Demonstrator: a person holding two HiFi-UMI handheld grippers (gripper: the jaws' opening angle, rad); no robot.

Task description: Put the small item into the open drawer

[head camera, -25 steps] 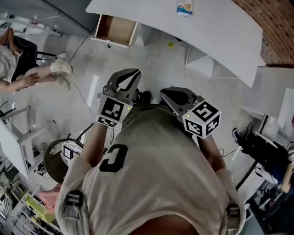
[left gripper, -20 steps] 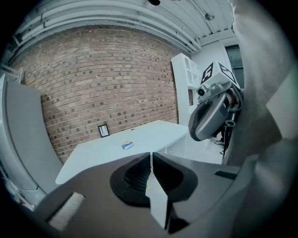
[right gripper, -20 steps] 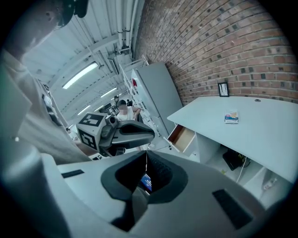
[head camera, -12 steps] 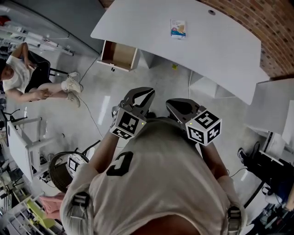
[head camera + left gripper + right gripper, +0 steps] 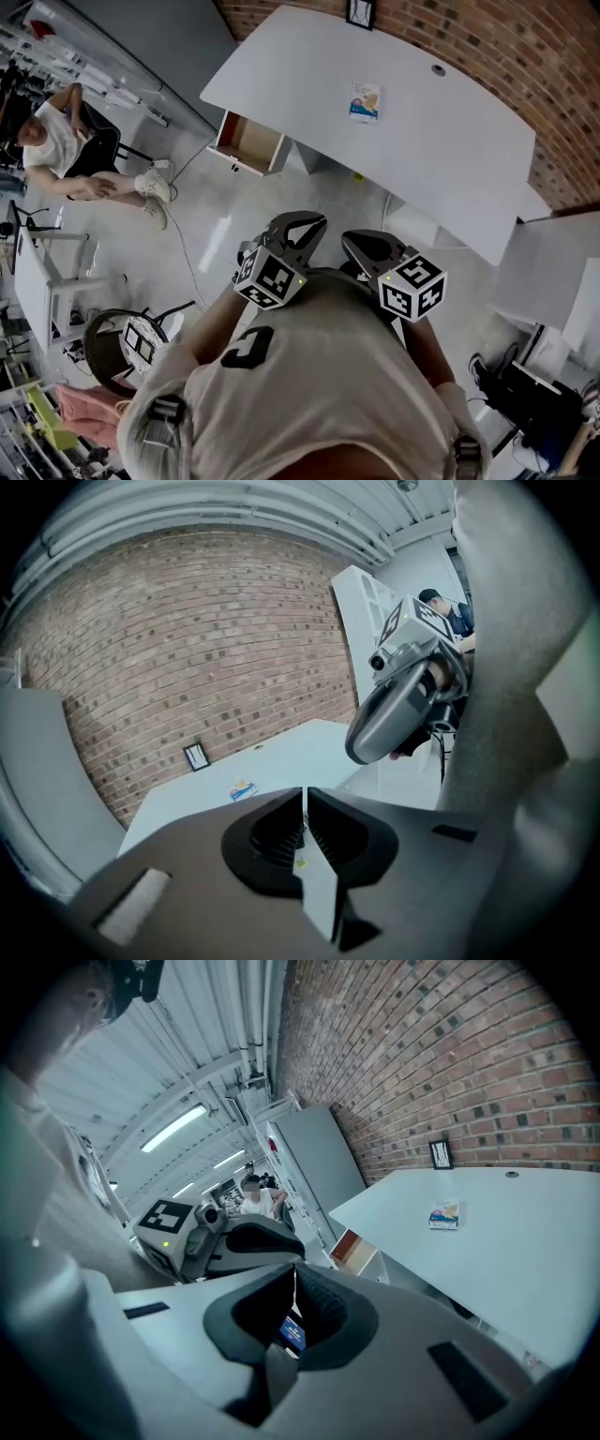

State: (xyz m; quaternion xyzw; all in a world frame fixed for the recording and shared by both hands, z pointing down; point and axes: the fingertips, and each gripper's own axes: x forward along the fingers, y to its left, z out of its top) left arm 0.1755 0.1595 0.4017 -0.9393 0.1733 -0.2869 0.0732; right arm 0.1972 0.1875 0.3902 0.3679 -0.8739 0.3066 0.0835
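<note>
L gripper [image 5: 312, 223] & R gripper [image 5: 353, 244] sat side by side at frame centre, just above the person's chest, both pointing up-frame twd the white desk [image 5: 450, 159]. Both had jaws pressed together. Nothing was between L's; in R gripper view a small blue bit [image 5: 292, 1333] showed thru the gap behind the tips, couldn't tell what. Upper centre, the small item [image 5: 364, 101] lay flat on the desk top. Upper left of centre, the open drawer [image 5: 251, 142] stuck out at the desk's left end, well apart from the item.
</note>
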